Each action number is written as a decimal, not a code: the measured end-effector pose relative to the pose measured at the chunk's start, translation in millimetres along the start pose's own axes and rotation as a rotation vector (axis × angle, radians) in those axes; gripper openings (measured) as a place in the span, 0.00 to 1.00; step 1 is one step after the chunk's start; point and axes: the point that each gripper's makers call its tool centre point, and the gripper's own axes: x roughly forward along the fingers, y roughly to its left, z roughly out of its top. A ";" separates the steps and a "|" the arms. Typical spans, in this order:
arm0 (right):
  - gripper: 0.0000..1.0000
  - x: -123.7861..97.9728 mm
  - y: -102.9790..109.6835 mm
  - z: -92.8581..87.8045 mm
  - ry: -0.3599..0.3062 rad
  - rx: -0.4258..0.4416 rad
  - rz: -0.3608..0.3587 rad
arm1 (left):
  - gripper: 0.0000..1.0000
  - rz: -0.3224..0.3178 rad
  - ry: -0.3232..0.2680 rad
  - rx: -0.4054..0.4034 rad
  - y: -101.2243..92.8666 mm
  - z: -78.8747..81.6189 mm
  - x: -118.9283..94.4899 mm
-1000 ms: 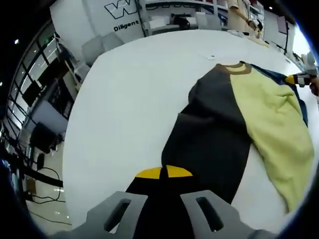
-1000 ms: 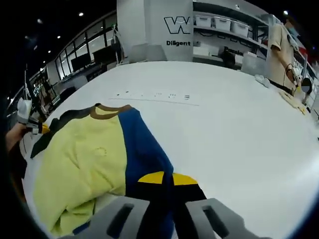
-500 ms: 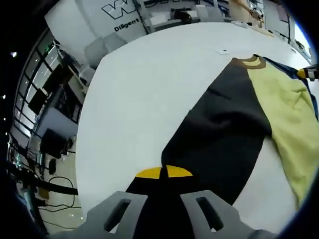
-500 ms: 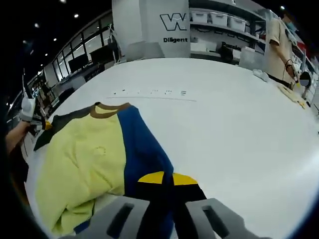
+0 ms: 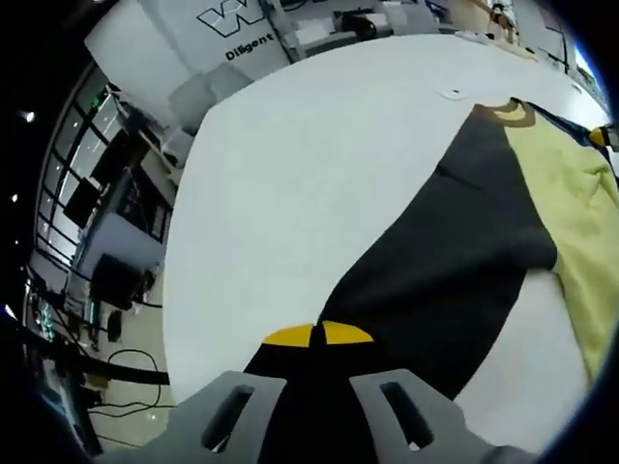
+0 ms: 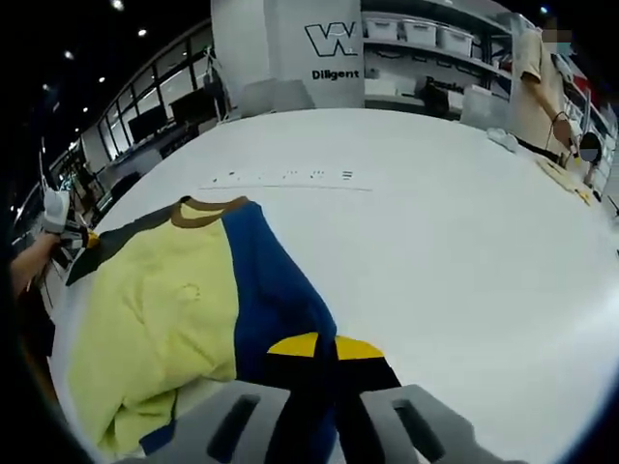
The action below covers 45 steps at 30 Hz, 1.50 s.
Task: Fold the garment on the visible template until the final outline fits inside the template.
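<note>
On the table, both grippers are pinching the shirt sleeves, so uneven pulling could bunch it up.

Left gripper view: looking close along the garment's dark sleeve.
Right gripper view: facing its blue sleeve.
Shared: yellow front, white table.

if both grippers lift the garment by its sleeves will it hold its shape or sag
Likely sag: the garment is thin cloth, already creased and bunched at its yellow hem. It probably weighs little, since the left gripper and right gripper each hold a sleeve by a small pinch. Dragging may bunch it rather than slide it flat on the white table.
</note>
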 end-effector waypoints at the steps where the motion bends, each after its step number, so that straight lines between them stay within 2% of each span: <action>1: 0.00 0.0 -0.1 0.0 0.000 -0.001 -0.001 | 0.01 0.001 0.001 0.003 0.5 0.1 0.0; 12: 0.00 -1.2 -5.8 1.3 -0.009 -0.001 -0.015 | 0.01 0.039 0.017 0.061 8.6 4.7 7.4; 18: 0.00 -0.5 -5.6 -0.7 -0.004 0.004 -0.016 | 0.01 0.046 0.017 0.054 8.2 4.3 5.4; 20: 0.00 -0.6 -4.9 -1.2 -0.002 0.004 -0.015 | 0.01 0.045 0.017 0.040 8.0 3.9 4.7; 22: 0.02 -2.2 -3.2 -0.8 -0.003 -0.009 -0.015 | 0.02 0.033 0.016 -0.046 5.9 2.2 1.9; 25: 0.08 -5.3 0.3 1.7 -0.015 -0.010 0.002 | 0.09 0.007 0.009 -0.105 4.1 0.2 -1.8; 26: 0.13 -6.0 1.1 3.1 -0.023 -0.006 0.007 | 0.14 0.004 0.000 -0.112 3.0 1.7 -2.9; 29: 0.26 -9.4 5.7 8.4 -0.048 0.011 0.022 | 0.30 -0.008 -0.009 -0.110 -2.2 4.3 -4.0; 33: 0.36 -12.5 11.5 12.0 -0.064 0.008 0.035 | 0.37 -0.022 -0.030 -0.102 -8.1 9.1 -11.1; 37: 0.52 -18.6 23.7 14.9 -0.080 -0.002 0.063 | 0.52 -0.042 -0.068 -0.129 -12.9 17.0 -20.3; 40: 0.57 -23.6 34.1 15.0 -0.089 -0.023 0.087 | 0.63 -0.076 -0.116 -0.156 -23.7 24.3 -31.7; 42: 0.60 -26.2 40.5 14.5 -0.093 -0.032 0.103 | 0.70 -0.087 -0.118 -0.163 -24.8 25.3 -32.8; 43: 0.61 -27.4 43.5 13.8 -0.093 -0.037 0.110 | 0.74 -0.109 -0.135 -0.183 -31.1 27.7 -37.5; 44: 0.63 -29.9 50.0 13.3 -0.099 -0.046 0.130 | 0.78 -0.128 -0.126 -0.205 -37.4 27.1 -42.6; 45: 0.65 -31.1 52.6 12.6 -0.097 -0.049 0.136 | 0.80 -0.120 -0.131 -0.188 -38.3 27.6 -45.8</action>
